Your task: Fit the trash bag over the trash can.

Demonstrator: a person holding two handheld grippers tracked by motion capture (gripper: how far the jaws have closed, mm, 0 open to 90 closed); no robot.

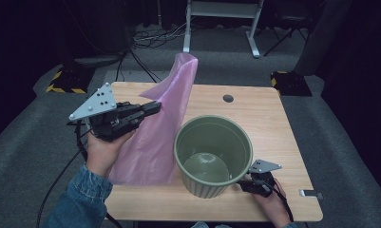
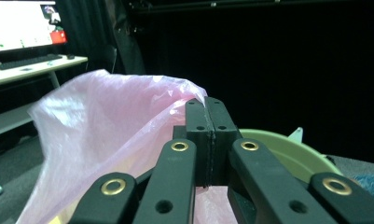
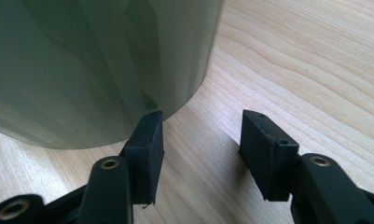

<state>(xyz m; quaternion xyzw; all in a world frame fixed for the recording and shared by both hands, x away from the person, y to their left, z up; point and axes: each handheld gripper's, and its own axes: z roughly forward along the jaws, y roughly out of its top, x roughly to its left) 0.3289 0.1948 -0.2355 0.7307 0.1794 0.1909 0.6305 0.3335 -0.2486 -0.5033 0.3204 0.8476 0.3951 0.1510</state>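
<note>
Standing empty, green pot (image 1: 213, 156)

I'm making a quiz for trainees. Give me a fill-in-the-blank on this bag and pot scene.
1. The left gripper is shut on the ____ bag.
2. The green pot stands on a ____ table.
3. The right gripper sits by the pot's base with its jaws ____.
4. The bag hangs to the ____ of the pot in the high view.

Missing words: pink; wooden; open; left
</note>
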